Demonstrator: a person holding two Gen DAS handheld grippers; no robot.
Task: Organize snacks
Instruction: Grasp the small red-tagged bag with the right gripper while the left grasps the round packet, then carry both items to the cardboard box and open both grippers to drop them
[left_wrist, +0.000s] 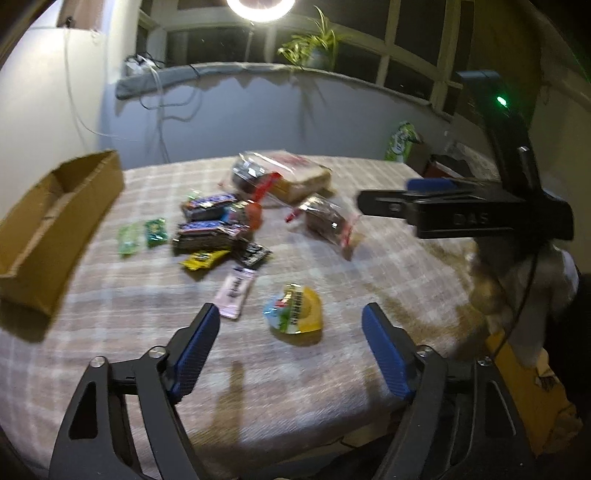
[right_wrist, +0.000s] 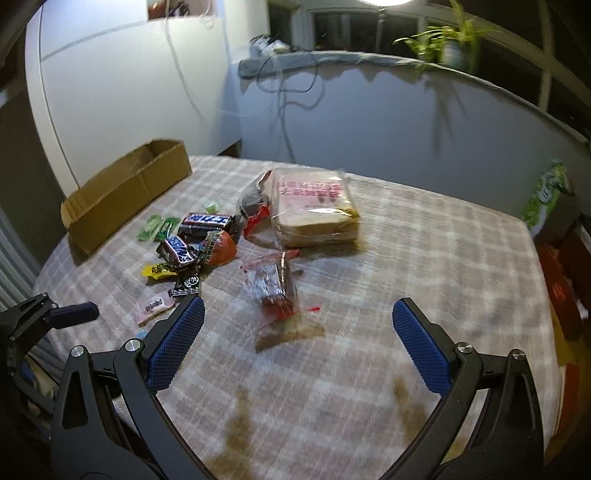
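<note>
Snacks lie scattered on a checked tablecloth (left_wrist: 110, 350). My left gripper (left_wrist: 291, 314) is open just above the cloth. A yellow and green packet (left_wrist: 295, 308) lies between its tips, untouched, and a pink sachet (left_wrist: 236, 291) lies by the left finger. My right gripper (right_wrist: 299, 304) is open too, with a small clear bag with a red zip (right_wrist: 273, 284) just beyond its tips. Further left are Snickers bars (right_wrist: 205, 221), green packets (right_wrist: 157, 227) and a yellow candy (right_wrist: 159, 271). A bagged loaf of bread (right_wrist: 314, 210) lies behind. An open cardboard box (right_wrist: 125, 195) stands at the far left.
The other gripper (left_wrist: 384, 201) crosses the right side of the left wrist view. A windowsill with a potted plant (left_wrist: 314, 48) and hanging cables runs behind the table. A green bag (right_wrist: 546, 195) and boxes stand beyond the table's right edge.
</note>
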